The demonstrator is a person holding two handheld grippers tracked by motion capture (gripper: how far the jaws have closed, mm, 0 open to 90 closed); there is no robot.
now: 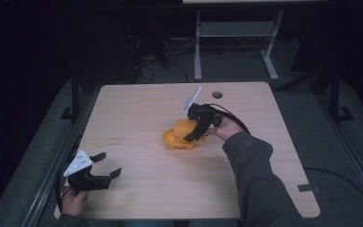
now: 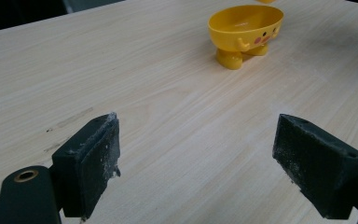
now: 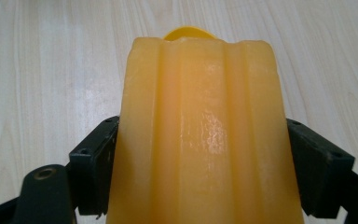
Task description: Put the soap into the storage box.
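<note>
Orange block (image 3: 200,135) clamped in right gripper (image 1: 193,134) (above bowl (image 2: 245,28))

Bare worktop (image 1: 146,118) lies open between the left gripper (image 1: 108,165) and the bowl (image 1: 176,140); the right gripper (image 1: 192,135) and its block (image 1: 185,127) crowd the bowl's top.

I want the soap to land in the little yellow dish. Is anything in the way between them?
Nothing visible is. The right gripper holds the orange soap bar just above the yellow dish, whose bowl looks empty in the left gripper view.
</note>
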